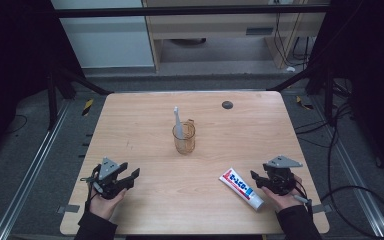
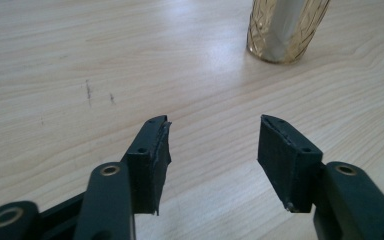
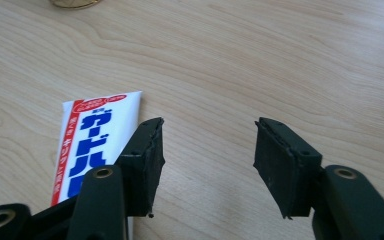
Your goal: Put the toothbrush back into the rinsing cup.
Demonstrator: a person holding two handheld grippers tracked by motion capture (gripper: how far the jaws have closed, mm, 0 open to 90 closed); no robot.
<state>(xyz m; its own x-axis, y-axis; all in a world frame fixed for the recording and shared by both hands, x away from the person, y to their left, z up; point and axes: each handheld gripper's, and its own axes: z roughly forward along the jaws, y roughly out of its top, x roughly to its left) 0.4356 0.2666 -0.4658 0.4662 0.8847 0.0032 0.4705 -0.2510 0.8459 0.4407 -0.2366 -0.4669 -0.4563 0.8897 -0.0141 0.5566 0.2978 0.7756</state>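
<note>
At the lower right of the high view, the toothpaste tube (image 1: 241, 188) lay flat on the wooden table (image 1: 145, 115), just left of the right gripper (image 1: 258, 178), whose jaws stood spread with nothing between them. In the right gripper view the tube (image 3: 92, 135) ran under the left jaw, its white end and blue and red lettering plain, detail the high view left too small to read. At the lower left, the left gripper (image 1: 131, 175) rested with its jaws likewise spread and empty, well apart from the tube. Near the centre of the table stood a clear amber cup (image 1: 184, 138) holding a white toothbrush (image 1: 178, 121) upright. The left gripper view showed the cup (image 2: 286, 30) at upper right, its patterned wall visible.
</note>
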